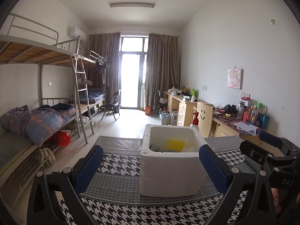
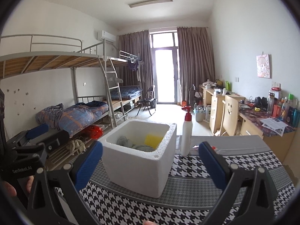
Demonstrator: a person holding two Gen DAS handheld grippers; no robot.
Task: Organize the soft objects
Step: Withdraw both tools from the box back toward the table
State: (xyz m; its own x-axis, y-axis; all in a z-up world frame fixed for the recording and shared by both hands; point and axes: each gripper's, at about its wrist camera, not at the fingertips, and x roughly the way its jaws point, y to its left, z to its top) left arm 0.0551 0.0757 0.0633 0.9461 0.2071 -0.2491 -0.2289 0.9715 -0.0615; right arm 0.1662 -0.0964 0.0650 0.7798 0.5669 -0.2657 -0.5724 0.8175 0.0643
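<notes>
A white foam box (image 1: 169, 170) is seen standing upright on the table (image 1: 120, 183), which is covered by a black-and-white houndstooth cloth. Inside the box a yellow sponge (image 1: 174, 143) is leaned against the far wall, and grey soft cloths (image 2: 123, 140) are piled beside it on the left; what lies under them cannot be made out, since the box wall hides the bottom. The left claw (image 1: 150, 166) is held released and empty in front of the box, its blue pads (image 1: 88, 166) spread wide on either side of it, with the right-hand pad close against the box corner (contact cannot be confirmed). The right claw (image 2: 150, 166) is likewise spread wide with nothing between its pads, the box being framed between them. A white pump bottle (image 2: 186, 133) with a red top is stood just beside the box, on its right. In the left wrist view the right claw's body is seen at the right edge. Bunk beds (image 2: 75, 86) are lined along the left wall.
</notes>
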